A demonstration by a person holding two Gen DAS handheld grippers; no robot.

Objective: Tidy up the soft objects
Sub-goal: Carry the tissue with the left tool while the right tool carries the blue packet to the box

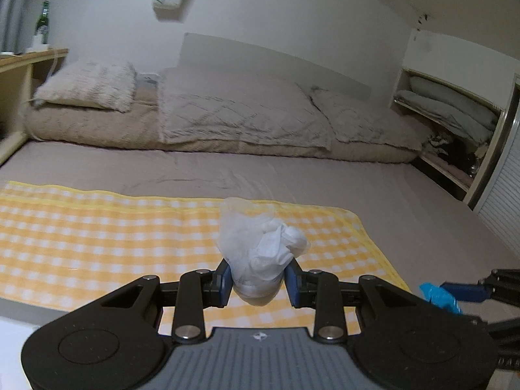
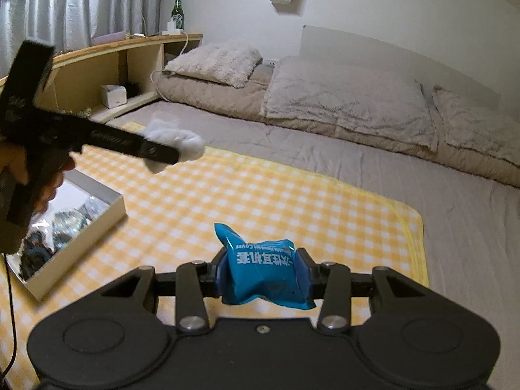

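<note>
I see my left gripper [image 1: 258, 281] clamped on a white soft bundle [image 1: 260, 250], which looks like thin fabric in a clear wrap; the bundle stands up from between the blue pads [image 1: 225, 280] and is lifted above the yellow checked cloth [image 1: 113, 237] in front of it. My right gripper [image 2: 265, 276] is clamped on a blue packet [image 2: 265, 268] with white printed letters; the packet fills the gap between the jaws and sticks out to both sides, and it too is in the air over the same cloth. To the left of the right gripper lies an open white box [image 2: 97, 227] with some shiny items inside, which I cannot identify; a hand [image 2: 35, 178] holds the left gripper above this box. Ahead of both grippers are the grey bed sheet [image 1: 292, 175] and beige pillows [image 1: 243, 117].
</note>
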